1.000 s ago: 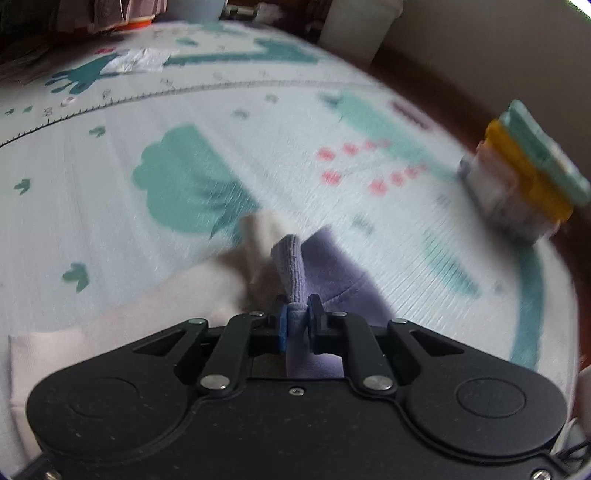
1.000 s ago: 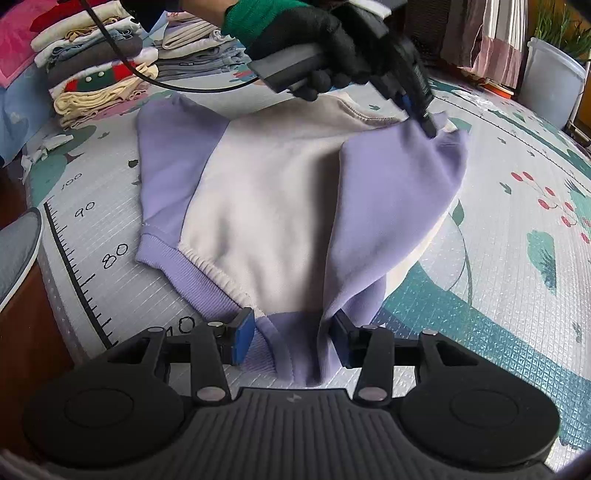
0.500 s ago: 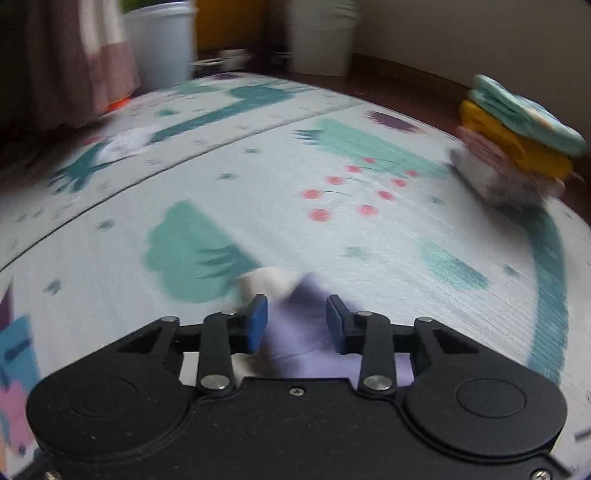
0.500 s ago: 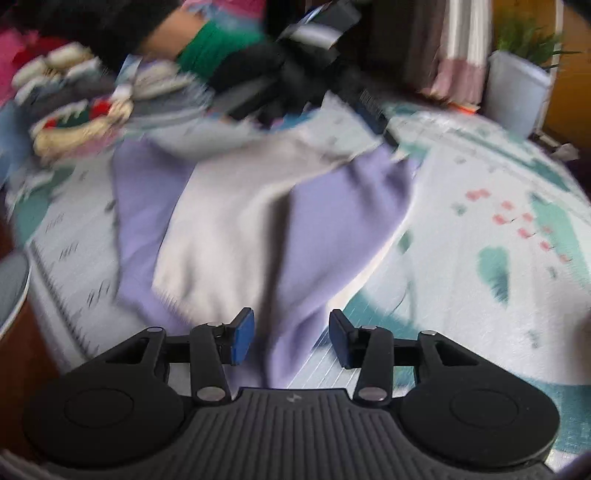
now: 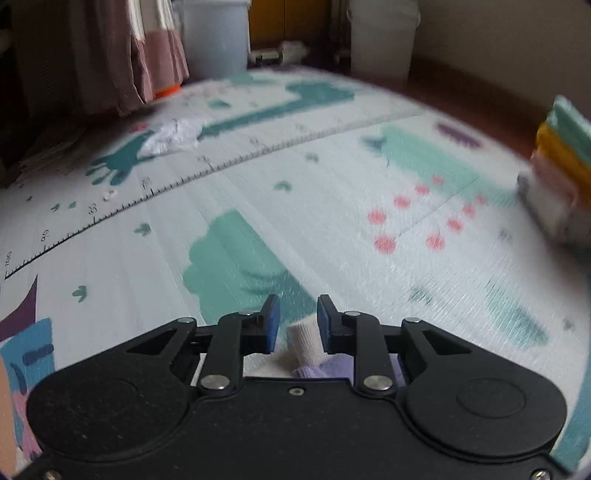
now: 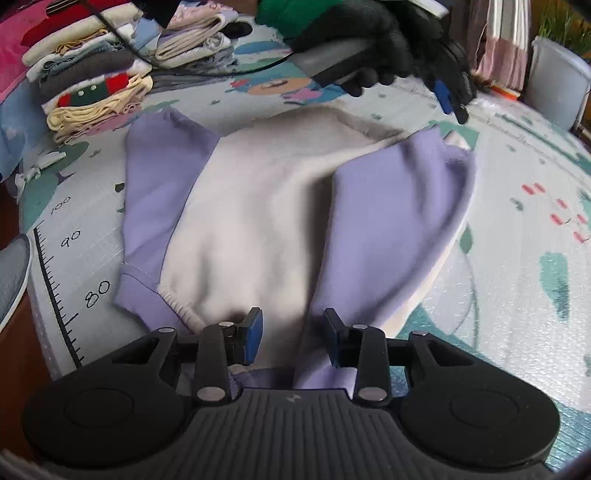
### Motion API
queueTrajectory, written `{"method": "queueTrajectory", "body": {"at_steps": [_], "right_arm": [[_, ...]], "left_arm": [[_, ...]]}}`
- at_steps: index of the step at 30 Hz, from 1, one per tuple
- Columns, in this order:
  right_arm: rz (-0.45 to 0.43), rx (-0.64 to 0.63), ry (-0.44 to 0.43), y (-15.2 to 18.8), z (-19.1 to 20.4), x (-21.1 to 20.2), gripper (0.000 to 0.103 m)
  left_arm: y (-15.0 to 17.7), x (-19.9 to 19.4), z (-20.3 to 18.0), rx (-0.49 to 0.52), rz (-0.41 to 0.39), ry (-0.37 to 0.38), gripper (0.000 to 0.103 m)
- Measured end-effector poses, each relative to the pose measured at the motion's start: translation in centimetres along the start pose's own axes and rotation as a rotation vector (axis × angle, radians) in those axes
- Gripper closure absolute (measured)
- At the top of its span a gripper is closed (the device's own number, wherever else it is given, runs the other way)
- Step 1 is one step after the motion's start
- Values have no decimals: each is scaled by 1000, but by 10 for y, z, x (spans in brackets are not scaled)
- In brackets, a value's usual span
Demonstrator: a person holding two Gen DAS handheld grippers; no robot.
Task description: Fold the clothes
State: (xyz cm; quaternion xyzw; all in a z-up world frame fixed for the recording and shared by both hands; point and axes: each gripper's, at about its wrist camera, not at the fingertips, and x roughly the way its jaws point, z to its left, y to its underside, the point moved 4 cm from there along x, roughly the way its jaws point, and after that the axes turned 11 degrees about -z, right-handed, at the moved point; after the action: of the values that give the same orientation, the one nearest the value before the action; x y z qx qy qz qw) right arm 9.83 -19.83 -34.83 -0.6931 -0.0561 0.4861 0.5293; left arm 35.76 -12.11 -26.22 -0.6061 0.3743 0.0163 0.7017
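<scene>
A cream and lavender sweatshirt lies flat on the play mat, its right sleeve folded over the body. My right gripper is open just above the hem, holding nothing. My left gripper is open and lifted off the garment; in the right wrist view it hovers above the far shoulder in a black-gloved hand. A cream and lavender fold shows between the left jaws without being gripped.
Stacks of folded clothes stand at the mat's far left. Another folded stack sits at the mat's right edge. A white crumpled item, a grey bin and a curtain lie beyond the mat.
My left gripper opened, let go of the lavender sleeve and lifted away. The sleeve now rests folded over the body. My right gripper stayed open near the hem.
</scene>
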Motion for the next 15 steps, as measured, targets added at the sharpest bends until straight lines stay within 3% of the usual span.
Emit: {"method": "queueTrajectory", "body": {"at_steps": [4, 8, 12, 15], "right_arm": [[-49, 9, 47, -6, -7, -8, 66], [-1, 9, 30, -1, -12, 2, 64], [-5, 4, 35, 0, -8, 0, 65], [-41, 6, 28, 0, -5, -6, 65]], "left_arm": [[24, -4, -33, 105, 47, 178, 80], [53, 16, -45, 156, 135, 135, 80], [41, -5, -36, 66, 68, 160, 80], [51, -12, -32, 104, 104, 160, 80]]}}
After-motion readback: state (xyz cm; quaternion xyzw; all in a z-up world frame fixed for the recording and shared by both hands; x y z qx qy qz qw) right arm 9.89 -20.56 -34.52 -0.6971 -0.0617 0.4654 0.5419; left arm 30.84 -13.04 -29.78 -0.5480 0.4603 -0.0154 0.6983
